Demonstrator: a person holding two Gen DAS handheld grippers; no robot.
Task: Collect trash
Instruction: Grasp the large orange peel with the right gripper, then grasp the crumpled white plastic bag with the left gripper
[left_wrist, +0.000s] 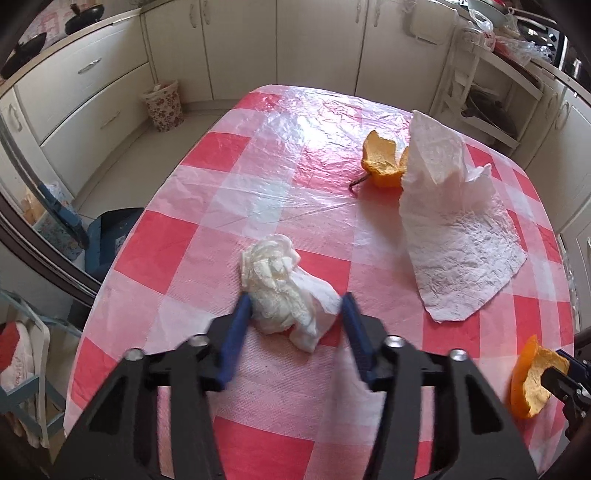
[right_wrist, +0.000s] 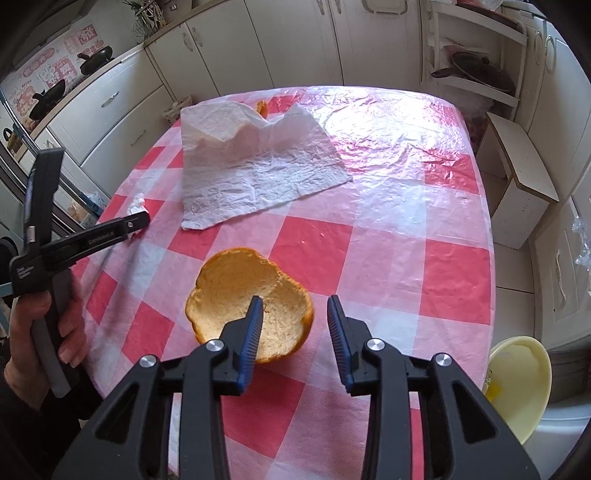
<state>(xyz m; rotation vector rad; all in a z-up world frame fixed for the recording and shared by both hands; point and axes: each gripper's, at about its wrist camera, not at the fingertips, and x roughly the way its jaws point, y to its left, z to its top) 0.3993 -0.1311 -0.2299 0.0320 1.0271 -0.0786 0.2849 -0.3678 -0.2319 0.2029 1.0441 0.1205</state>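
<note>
A crumpled white tissue wad (left_wrist: 286, 288) lies on the red-and-white checked tablecloth (left_wrist: 229, 177). My left gripper (left_wrist: 297, 306) is open, its blue fingers on either side of the wad. A flat paper towel (left_wrist: 454, 221) lies further right, with an orange peel (left_wrist: 384, 158) behind it. A second orange peel half (right_wrist: 247, 299) lies cup-up before my right gripper (right_wrist: 295, 310), which is open, its left finger over the peel's inside and the right finger beside the rim. That peel also shows in the left wrist view (left_wrist: 532, 384). The paper towel also shows in the right wrist view (right_wrist: 255, 162).
A pale yellow bowl (right_wrist: 517, 380) sits low beyond the table's right edge. A flowered bin (left_wrist: 164, 107) stands on the floor by the cabinets. A white stool (right_wrist: 517, 177) and shelf rack (right_wrist: 476, 66) stand right of the table. A chair (left_wrist: 107, 236) is at the left.
</note>
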